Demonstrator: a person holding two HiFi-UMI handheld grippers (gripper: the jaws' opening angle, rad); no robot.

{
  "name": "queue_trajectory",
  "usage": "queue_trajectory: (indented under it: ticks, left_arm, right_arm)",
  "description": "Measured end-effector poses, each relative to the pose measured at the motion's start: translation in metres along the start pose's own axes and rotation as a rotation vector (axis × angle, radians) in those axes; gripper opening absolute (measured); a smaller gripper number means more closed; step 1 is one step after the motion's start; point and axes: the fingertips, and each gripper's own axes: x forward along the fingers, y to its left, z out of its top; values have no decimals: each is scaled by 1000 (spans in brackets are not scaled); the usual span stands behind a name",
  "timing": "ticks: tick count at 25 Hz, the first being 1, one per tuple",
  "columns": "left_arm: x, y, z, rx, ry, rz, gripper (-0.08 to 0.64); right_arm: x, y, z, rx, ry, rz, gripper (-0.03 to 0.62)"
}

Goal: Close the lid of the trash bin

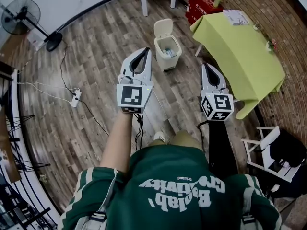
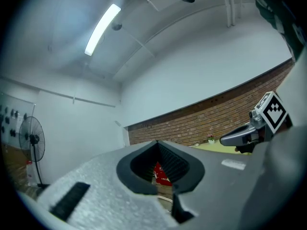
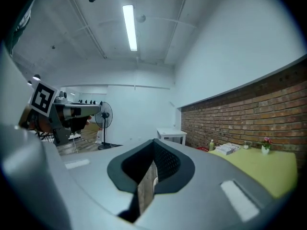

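lid [image 1: 163, 27]: I see it upright on the trash bin [image 1: 169, 57], so closing is not started.
left gripper [image 1: 145, 51]: jaws together, empty, short of the bin.
right gripper [image 1: 205, 67]: same.

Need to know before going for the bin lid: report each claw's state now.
Left claw: closed, holding nothing.
Right claw: closed, holding nothing.

Print on green shirt [image 1: 178, 188], 6 o'clock: white, upside down, partly legible, looks like "Biolab"; rest unclear. Red box [image 1: 201, 6], 1 o'clock: white print, unreadable.
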Motion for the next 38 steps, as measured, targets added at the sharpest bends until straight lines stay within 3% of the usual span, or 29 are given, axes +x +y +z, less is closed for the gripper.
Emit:
queue_trajectory:
  ticks: [5, 14, 22, 38]
  left_arm:
    - [8, 0, -3, -39, 23, -47, -5]
    - [25, 8, -3, -67, 20, -43, -5]
    - [42, 27, -23, -28, 30, -2, -5]
    - [165, 66, -63, -4, 45, 37, -5]
  right_arm:
    - [10, -3, 5, -24, -1, -24, -2]
    - [34, -5, 16, -27, -37, -2, -2]
    - [70, -6, 10, -5, -63, 39, -2]
    - [201, -56, 2, -12, -90, 139, 2]
